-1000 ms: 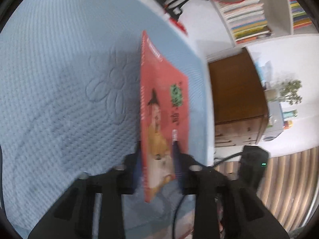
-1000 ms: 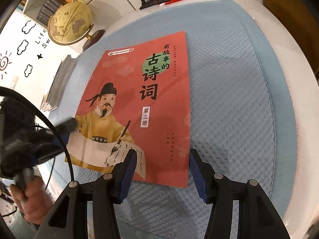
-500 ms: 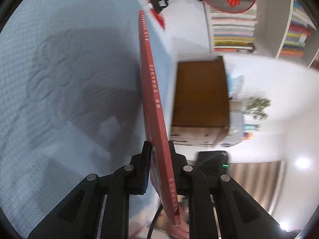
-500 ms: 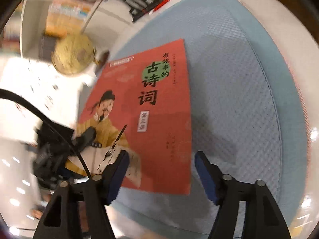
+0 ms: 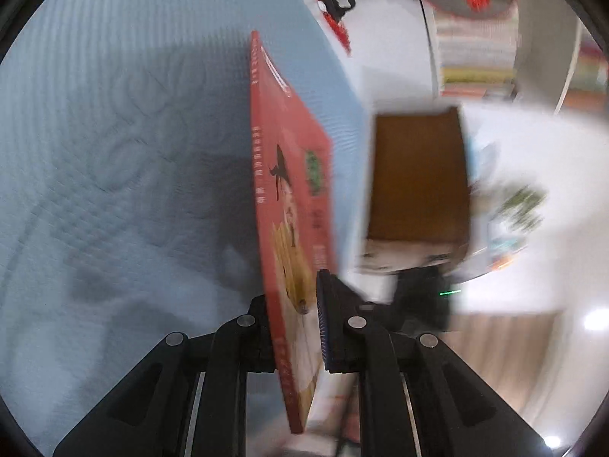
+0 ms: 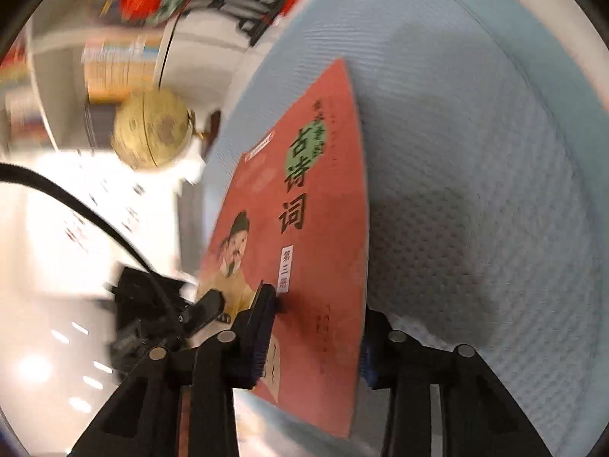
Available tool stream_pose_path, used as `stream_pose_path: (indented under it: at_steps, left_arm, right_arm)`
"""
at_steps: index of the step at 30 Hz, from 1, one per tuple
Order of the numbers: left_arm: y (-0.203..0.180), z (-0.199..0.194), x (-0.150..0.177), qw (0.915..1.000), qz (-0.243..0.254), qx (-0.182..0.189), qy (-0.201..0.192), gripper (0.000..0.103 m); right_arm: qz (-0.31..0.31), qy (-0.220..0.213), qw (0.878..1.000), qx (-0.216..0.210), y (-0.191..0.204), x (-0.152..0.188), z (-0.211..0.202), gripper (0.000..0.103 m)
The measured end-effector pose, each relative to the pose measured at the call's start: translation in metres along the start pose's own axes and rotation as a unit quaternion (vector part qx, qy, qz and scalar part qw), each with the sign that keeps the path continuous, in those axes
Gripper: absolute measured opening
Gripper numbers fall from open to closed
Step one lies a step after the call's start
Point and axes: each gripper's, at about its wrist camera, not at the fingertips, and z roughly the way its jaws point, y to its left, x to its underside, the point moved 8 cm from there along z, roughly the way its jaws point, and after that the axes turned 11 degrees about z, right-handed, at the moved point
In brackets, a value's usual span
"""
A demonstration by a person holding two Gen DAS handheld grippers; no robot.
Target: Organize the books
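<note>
Right up close, the left gripper (image 5: pixel 293 327) has its fingers clamped on the bottom edge of the red book (image 5: pixel 291 205), and the book is lifted edge-on, off the blue mat (image 5: pixel 114 152), its shadow lying on the quilted cloth beneath. Over in the right wrist view, the right gripper (image 6: pixel 316 327) has its jaws spread wide on either side of the book's (image 6: pixel 304 236) lower right corner; one blue pad looks to touch the cover, the other sits behind the spine edge, so not a grip yet, I'd say. It's a thin paperback: light, glossy cover, likely slippery, and floppy if held by one corner only. Best hold would be along the spine edge, where it's stiffest, with both pads flat on the covers. Further out, off the mat's far edge, a gold globe (image 6: pixel 152 133) stands on the tabletop, and beyond it the bookshelf (image 6: pixel 118 64), blurred, with rows of spines; that's probably where the book belongs
</note>
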Motion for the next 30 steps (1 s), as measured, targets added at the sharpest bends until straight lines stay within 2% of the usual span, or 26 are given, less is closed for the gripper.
stream_pose_path:
  at_steps: [2,4,6,12,19,25,30]
  left_arm:
    - [-0.006,0.0,0.006,0.9964,0.059,-0.06,0.008,0.011]
    - [-0.014,-0.003,0.009,0.9918,0.093,-0.087,0.007,0.011]
    - [-0.02,-0.01,0.014,0.9879,0.115,-0.103,0.004,0.011]
    - [-0.026,-0.045,0.025,0.9832,0.143,-0.113,-0.015,0.011]
    - [-0.016,-0.092,0.016,0.9879,0.115,-0.09,-0.052,0.011]
    - [0.0,-0.17,0.001,0.9836,0.117,-0.095,-0.099,0.012]
    - [0.021,-0.239,-0.02,0.9754,0.127,-0.115,-0.139,0.012]
  right_arm:
    - [-0.053,-0.015,0.997,0.05,0.011,0.005,0.001,0.037]
    - [-0.107,-0.028,0.989,0.098,0.024,0.016,0.003,0.037]
    - [-0.143,-0.035,0.982,0.118,0.035,0.029,0.003,0.037]
    - [-0.185,-0.041,0.975,0.116,0.063,0.062,0.004,0.037]
    - [-0.239,-0.04,0.963,0.118,0.117,0.088,0.022,0.037]
    - [-0.277,-0.044,0.955,0.096,0.188,0.106,0.053,0.037]
    - [-0.309,-0.04,0.948,0.069,0.252,0.117,0.093,0.038]
